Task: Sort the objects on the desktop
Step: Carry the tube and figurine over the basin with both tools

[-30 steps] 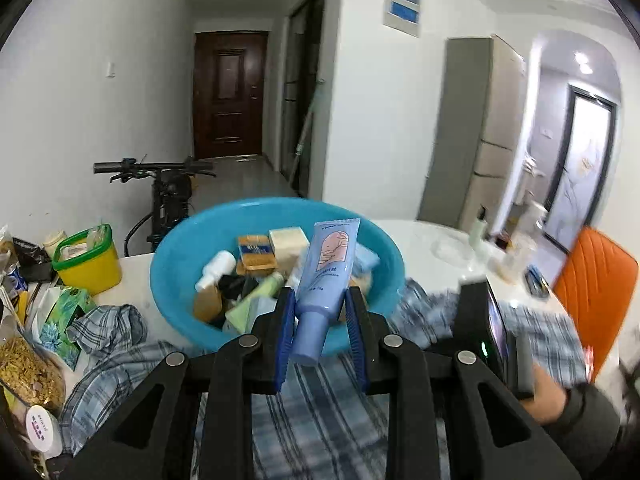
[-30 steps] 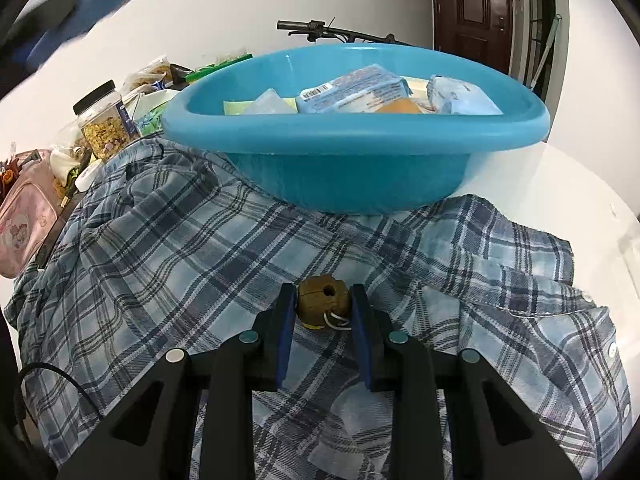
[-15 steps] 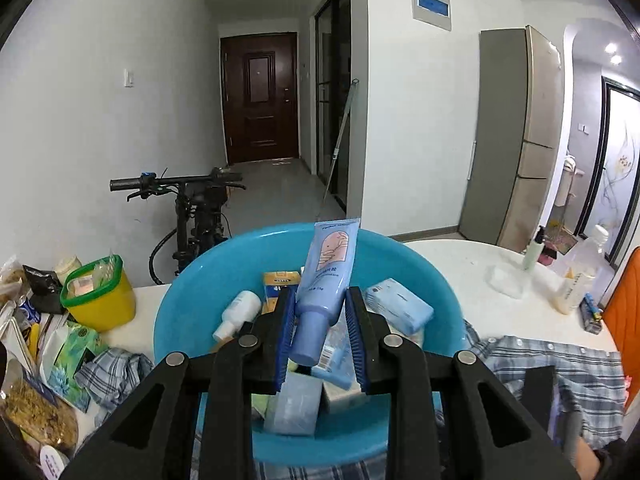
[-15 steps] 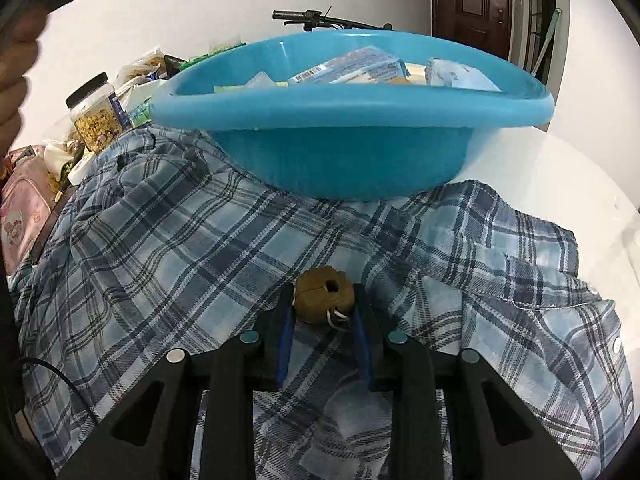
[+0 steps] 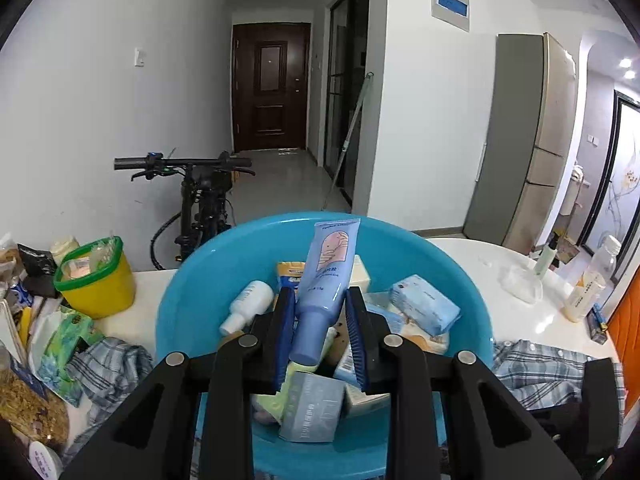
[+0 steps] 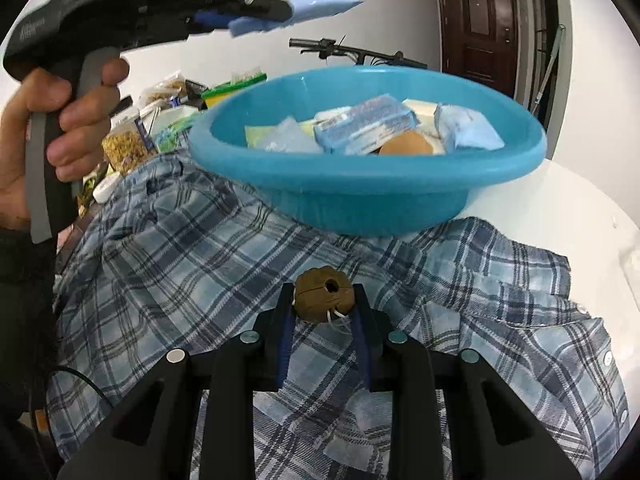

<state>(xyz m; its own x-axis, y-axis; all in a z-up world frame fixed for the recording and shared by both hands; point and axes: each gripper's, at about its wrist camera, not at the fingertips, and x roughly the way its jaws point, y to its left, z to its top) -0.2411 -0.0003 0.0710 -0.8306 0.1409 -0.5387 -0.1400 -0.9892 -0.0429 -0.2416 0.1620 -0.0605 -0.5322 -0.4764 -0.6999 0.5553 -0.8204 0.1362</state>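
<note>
My left gripper (image 5: 320, 316) is shut on a light blue cream tube (image 5: 326, 280) and holds it above the blue basin (image 5: 188, 292), which holds several packets, boxes and a small white bottle (image 5: 248, 306). The right wrist view shows the left gripper (image 6: 276, 12) high over the basin's (image 6: 360, 192) left rim with the tube (image 6: 316, 8) sticking out. My right gripper (image 6: 324, 308) is shut on a brown round bead-like object (image 6: 324, 294) with a white string, above the plaid shirt (image 6: 200, 280) in front of the basin.
A yellow tub with green rim (image 5: 96, 280), snack bags (image 5: 60, 340) and a jar of cereal (image 6: 126, 144) crowd the table's left. Bottles (image 5: 584, 292) stand at the right on the white table (image 5: 472, 256). A bicycle (image 5: 200, 196) stands behind.
My left gripper has moved forward and up over the basin with the tube. My right gripper has lifted the brown object off the shirt and risen, looking down into the basin.
</note>
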